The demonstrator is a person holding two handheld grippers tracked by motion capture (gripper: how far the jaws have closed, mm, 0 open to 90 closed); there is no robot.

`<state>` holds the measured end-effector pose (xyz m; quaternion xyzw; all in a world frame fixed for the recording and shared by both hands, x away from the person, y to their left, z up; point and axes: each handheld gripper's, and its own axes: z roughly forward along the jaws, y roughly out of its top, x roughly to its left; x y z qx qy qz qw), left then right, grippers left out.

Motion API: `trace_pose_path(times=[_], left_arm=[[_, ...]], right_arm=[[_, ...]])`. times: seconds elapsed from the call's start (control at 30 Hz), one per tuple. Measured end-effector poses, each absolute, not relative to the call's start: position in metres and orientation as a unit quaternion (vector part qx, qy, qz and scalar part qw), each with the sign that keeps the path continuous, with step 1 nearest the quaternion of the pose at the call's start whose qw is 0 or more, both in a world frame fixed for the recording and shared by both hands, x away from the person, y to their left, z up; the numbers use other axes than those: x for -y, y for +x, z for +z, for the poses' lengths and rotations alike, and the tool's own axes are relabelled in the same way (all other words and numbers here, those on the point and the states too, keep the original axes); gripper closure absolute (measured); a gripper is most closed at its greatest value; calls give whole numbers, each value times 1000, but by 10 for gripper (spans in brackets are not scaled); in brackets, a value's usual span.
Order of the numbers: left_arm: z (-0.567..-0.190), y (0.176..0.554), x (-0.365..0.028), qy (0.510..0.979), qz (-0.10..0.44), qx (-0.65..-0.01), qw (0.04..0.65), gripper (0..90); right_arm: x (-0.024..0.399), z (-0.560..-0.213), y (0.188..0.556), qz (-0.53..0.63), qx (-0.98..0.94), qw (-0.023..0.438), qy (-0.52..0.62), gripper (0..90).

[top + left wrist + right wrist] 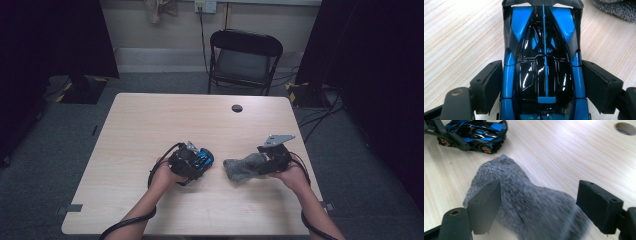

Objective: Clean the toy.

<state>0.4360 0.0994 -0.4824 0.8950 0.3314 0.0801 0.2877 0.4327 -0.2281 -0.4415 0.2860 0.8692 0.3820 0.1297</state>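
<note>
- The light wooden surface (150, 130) stands on grey carpet, with a round cable hole (237, 108) near its far edge.
- A black folding chair (244, 60) sits beyond the far edge, against the wall.
- A grey fuzzy sock (529, 202) lies right of the surface's centre, in front of the person's right hand (292, 176).
- A blue-and-black toy car (544, 62) sits just left of the sock, apart from it.
- The left claw (541, 82) is closed on the toy car, its pads pressed against both flanks.
- The right claw (539, 205) is spread wide over the sock; one jaw overlaps the fabric, the other stands clear beside it, gripping nothing.
</note>
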Motion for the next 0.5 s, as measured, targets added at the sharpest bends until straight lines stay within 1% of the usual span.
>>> trace_pose_path(times=[0.1, 0.23, 0.43, 0.5], left_arm=[[-483, 434, -99, 899, 87, -323, 281, 210], [-483, 434, -98, 899, 87, -324, 281, 186], [-484, 434, -97, 899, 89, -324, 283, 173], [-484, 433, -97, 898, 90, -324, 283, 173]], right_arm=[[217, -452, 436, 379, -874, 121, 279, 190], [207, -467, 438, 370, -881, 116, 272, 181], [204, -475, 437, 357, -891, 115, 257, 177], [203, -479, 437, 344, -898, 106, 253, 177]])
